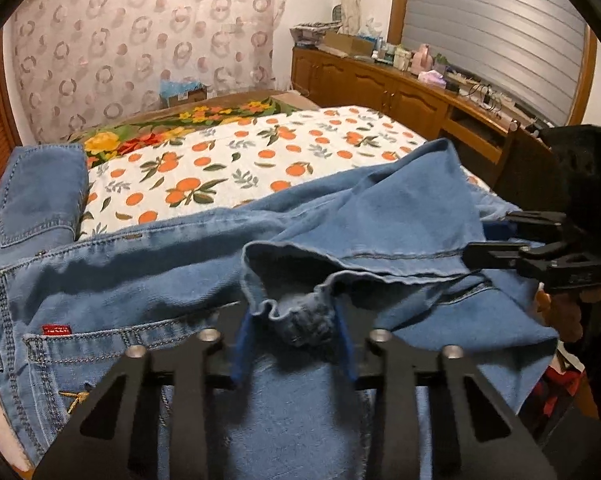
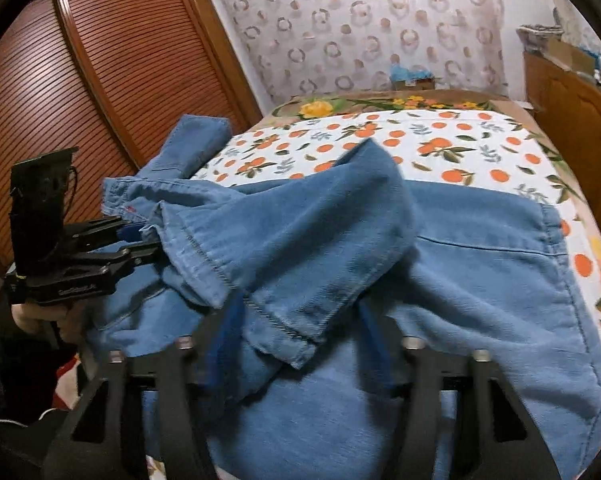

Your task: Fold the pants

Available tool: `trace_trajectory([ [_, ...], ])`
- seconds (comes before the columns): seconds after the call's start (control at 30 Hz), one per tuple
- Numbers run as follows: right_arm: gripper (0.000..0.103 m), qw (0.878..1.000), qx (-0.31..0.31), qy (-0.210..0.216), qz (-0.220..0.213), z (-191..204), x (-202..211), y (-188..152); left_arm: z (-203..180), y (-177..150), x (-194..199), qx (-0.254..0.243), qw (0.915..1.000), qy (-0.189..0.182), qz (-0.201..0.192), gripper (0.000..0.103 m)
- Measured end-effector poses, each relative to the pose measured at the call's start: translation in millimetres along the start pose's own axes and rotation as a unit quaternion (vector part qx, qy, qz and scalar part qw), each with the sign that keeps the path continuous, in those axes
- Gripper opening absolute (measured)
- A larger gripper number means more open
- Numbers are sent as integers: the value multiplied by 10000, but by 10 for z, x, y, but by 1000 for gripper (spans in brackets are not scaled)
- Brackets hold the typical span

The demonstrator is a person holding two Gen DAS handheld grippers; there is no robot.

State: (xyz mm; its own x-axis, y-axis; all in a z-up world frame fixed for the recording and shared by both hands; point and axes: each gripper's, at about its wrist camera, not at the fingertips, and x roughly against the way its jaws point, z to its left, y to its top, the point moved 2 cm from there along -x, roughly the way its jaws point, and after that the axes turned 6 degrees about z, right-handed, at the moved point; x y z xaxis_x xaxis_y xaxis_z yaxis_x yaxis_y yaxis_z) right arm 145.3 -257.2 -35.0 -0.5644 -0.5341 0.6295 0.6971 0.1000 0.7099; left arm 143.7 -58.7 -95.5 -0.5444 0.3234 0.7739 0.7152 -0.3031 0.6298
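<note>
Left wrist view: at far left the waist end of the pants (image 1: 148,276) lies across the near edge of the bed (image 1: 260,152), with a back pocket and a small red tag facing up. In the middle, my left gripper (image 1: 294,344) has its jaws closed on a bunched hem of one leg, the denim crumpled between the blue pads (image 1: 240,344). Further right, my right gripper (image 1: 476,258) comes in from the side and pinches the same hem edge. In the right wrist view, my left gripper (image 2: 140,240) shows at left holding the cuff, and my right gripper (image 2: 296,340) has its jaws narrowed around the folded hem of the pants (image 2: 480,264), the leg draped over them.
</note>
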Motion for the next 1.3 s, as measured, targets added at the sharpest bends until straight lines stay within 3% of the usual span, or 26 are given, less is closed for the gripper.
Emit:
trace_trajectory([
  [0.03,27,10000,36,66,-7,10,-33,19,-13,3,31,-18,10000,-6,-55,23],
  [0.13,18,9997,208,89,-126,64,-8,68,-67,13,206,-62,9995,66,-315,19],
  [0.33,16,9964,548,225,-610,187,268,330,8,-36,803,128,9951,125,-967,16],
  [0.6,16,9852,1306,521,-979,685,385,742,302,-330,1443,471,9878,446,-1413,16],
  [0.8,15,9758,1797,857,-907,1092,69,970,523,-725,1687,886,9840,726,-1362,16],
  [0.97,15,9713,2029,1048,-661,1297,-393,1174,732,-967,1644,1191,9820,905,-1152,16],
  [1.2,15,9698,2199,1013,-286,1538,-960,1516,930,-1229,1503,1459,9802,1046,-839,16],
  [1.3,16,9696,2264,914,-155,1639,-1176,1590,991,-1284,1463,1551,9794,1070,-732,22],
])
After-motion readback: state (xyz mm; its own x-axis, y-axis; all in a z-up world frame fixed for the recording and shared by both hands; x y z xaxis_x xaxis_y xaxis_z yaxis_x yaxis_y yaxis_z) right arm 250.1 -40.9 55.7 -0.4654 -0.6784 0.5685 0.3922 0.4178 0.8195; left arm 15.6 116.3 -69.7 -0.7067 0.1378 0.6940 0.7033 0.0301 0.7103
